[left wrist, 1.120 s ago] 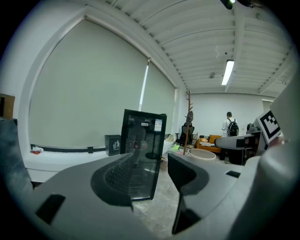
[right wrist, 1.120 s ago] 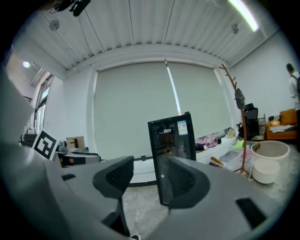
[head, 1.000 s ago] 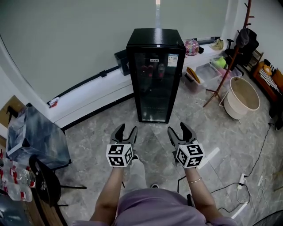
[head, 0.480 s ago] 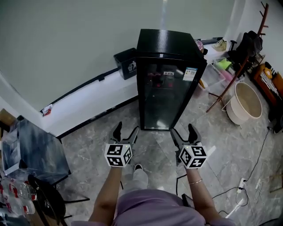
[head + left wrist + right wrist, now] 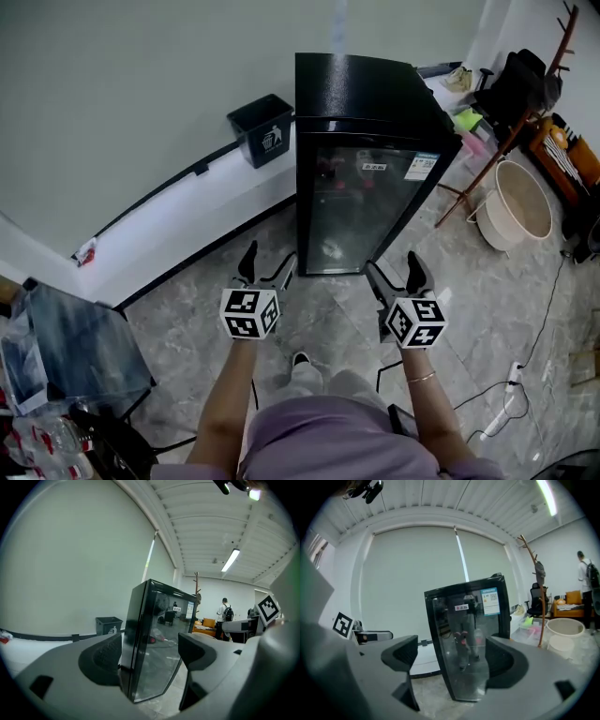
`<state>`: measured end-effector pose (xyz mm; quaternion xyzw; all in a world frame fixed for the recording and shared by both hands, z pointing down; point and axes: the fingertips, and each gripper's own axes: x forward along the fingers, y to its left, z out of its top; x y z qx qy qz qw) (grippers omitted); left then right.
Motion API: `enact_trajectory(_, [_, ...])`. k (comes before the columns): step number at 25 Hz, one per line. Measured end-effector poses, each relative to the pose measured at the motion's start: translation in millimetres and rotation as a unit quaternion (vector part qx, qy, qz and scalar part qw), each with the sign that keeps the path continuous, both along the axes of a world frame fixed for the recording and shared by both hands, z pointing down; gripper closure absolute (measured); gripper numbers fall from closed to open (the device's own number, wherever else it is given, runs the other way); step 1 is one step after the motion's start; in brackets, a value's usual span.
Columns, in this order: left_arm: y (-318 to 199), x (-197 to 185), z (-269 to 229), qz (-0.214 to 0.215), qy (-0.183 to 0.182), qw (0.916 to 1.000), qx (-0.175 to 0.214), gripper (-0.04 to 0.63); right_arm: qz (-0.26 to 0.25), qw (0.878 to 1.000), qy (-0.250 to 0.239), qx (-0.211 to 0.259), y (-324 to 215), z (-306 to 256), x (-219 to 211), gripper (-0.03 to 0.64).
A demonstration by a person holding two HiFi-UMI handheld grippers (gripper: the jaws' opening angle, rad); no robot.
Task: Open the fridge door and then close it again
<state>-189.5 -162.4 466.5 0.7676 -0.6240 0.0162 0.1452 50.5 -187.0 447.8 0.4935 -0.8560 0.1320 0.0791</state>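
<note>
You hold both tools out ahead of you, side by side and pointing almost level at the fridge. Neither one is gripping anything. The left gripper has its jaws opening, with only air between them. The right gripper has its jaws opening too, and its gap is just as empty.

The fridge stands straight beyond both sets of tips, near but not touched. Its glass door is flush with the cabinet, so the opening step has not begun. In the left gripper view the door's left edge lines up in that tool's gap. In the right gripper view the glass pane fills the gap, with dim items showing on the shelves behind it.

The wide jaws probably serve the next move: a spread gripper can slip over a door edge or a recessed grip, and a clenched one cannot. I cannot tell from here which side carries the hinge or whether there is a handle, so settle that before you commit one tool.

A bin sits beyond and to the left of the left tool, against the wall. A coat stand and a pale basin stand off to the right of the right tool. The stand's legs are near the fridge's right side, so a door swinging that way may have little room.
</note>
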Motion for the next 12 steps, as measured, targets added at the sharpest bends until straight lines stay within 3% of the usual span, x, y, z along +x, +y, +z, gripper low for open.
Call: enact_trajectory(12, [-67.7,-11.7,17.2,0.02,0.007,0.9997,-0.014,0.238,0.015,1.0,0.002,-0.012,-61.5,12.8,-11.0,0.17])
